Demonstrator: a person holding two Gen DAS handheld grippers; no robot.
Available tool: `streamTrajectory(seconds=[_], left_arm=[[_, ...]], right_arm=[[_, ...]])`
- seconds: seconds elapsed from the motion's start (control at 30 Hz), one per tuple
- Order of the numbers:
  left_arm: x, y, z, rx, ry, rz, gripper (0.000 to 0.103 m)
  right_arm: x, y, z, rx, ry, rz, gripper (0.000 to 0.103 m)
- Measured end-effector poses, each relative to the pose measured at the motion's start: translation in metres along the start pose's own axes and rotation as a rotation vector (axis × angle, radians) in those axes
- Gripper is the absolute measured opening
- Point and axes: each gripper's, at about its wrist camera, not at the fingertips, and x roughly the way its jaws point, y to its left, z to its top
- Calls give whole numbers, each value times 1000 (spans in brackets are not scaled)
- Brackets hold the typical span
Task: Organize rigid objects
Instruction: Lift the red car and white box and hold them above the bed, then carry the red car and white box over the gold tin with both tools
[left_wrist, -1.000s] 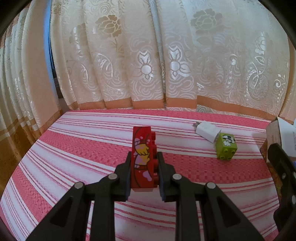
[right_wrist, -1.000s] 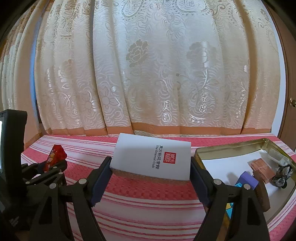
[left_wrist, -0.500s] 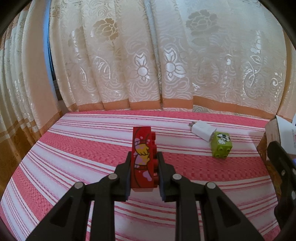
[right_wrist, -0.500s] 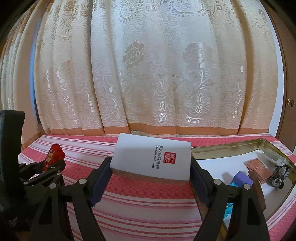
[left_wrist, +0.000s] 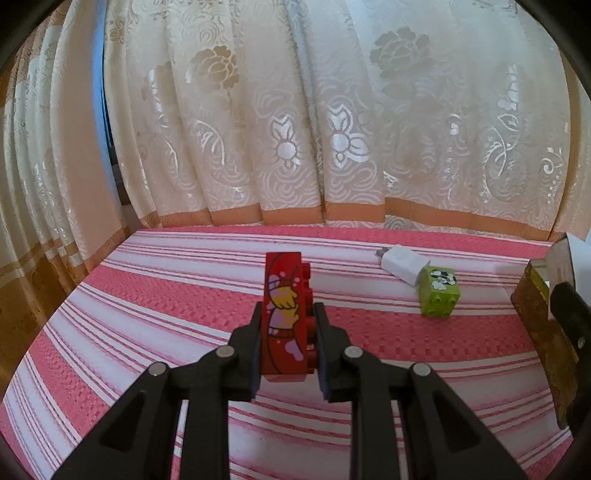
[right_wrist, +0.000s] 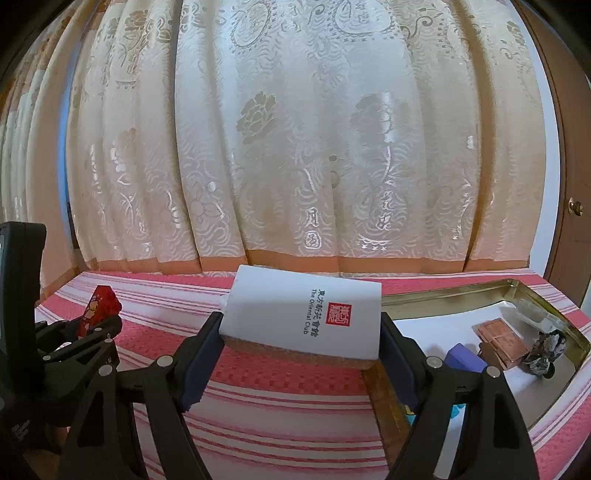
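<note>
Since the earlier frames, the green toy brick (left_wrist: 439, 293) and the white charger plug (left_wrist: 402, 266) slide leftward in the left wrist view, and in the right wrist view the curtain rises while the white box tips a little more, its left end higher.

Left claw (left_wrist: 287, 334) is closed on a red toy brick with a cartoon print (left_wrist: 286, 314), held upright on end between both fingers above the pink-and-white striped cloth surface (left_wrist: 147, 295). The green toy brick sits on the cloth to the right, touching or just beside the white charger plug behind it.

Right claw (right_wrist: 301, 354) is spread wide and clamps a white rectangular box with a red seal and a cork-coloured underside (right_wrist: 306, 317) by its two ends, tilted above the cloth. To its right lies a shallow gold metal tray (right_wrist: 443, 295) holding a copper-coloured square piece (right_wrist: 500, 338), a purple block (right_wrist: 465, 358) and a small dark figurine (right_wrist: 545, 349). At the left edge of this view the left claw appears with the red brick.

Cream floral curtains (left_wrist: 314, 129) hang behind the surface.
</note>
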Motion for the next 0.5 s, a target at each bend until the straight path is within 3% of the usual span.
streamTrajectory(seconds=[0.5], left_arm=[[-17,-16,-6,8,-31,0,22]], right_arm=[[-9,-16,0,25,-8,7,81]])
